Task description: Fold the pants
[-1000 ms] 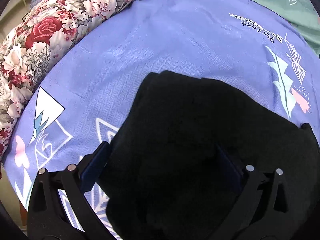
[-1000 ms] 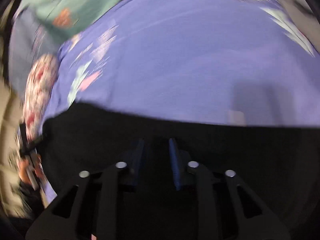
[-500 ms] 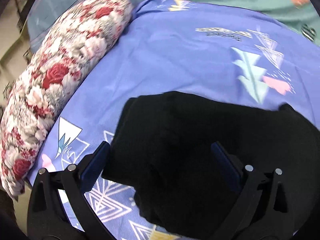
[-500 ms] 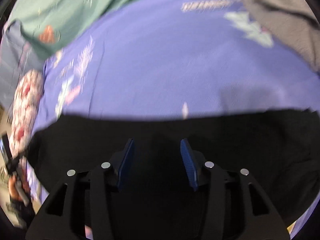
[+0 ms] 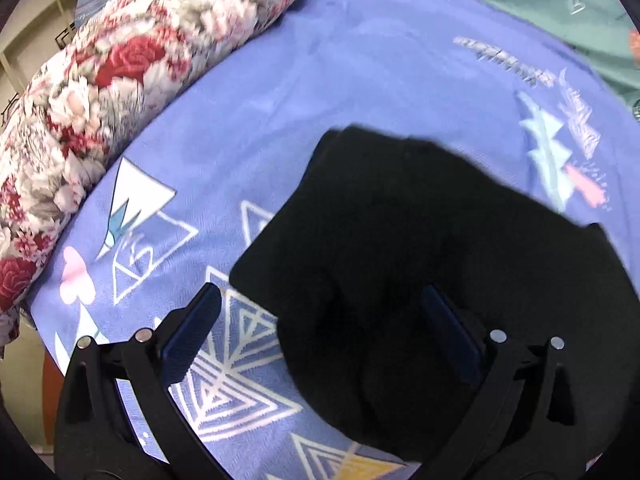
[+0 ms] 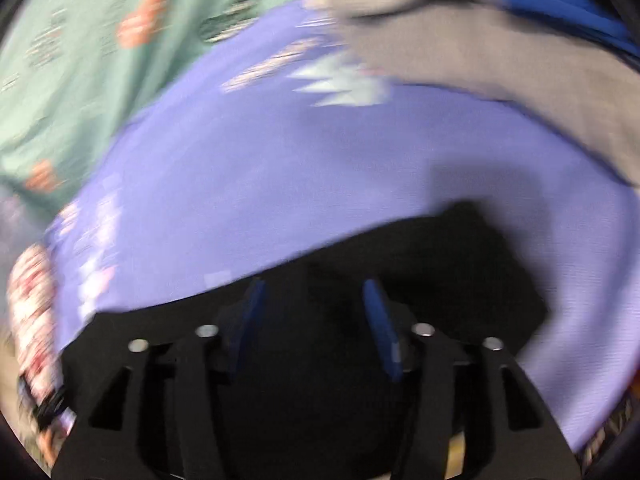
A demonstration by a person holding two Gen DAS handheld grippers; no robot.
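Pants: I see the black pants (image 5: 420, 264) folded on the purple bedsheet (image 5: 320, 80).
Left gripper (image 5: 320, 332): jaws wide apart, empty.
Right gripper (image 6: 312, 320): jaws just opening above the pants, holding nothing.

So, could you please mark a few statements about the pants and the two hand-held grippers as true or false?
1. The pants are black. True.
2. They lie on a plain white sheet. False: the purple sheet bears printed triangles and trees.
3. The left hand-held gripper stands wide open. True: one finger is over the sheet, the other over the pants.
4. The right hand-held gripper is clamped shut. False: its jaws have just been opening, and a gap shows between the pads above the black fabric.
5. A floral pillow lies along the sheet's edge. True.
6. The grey garment lies on top of the pants. False: it lies apart, further up the sheet.
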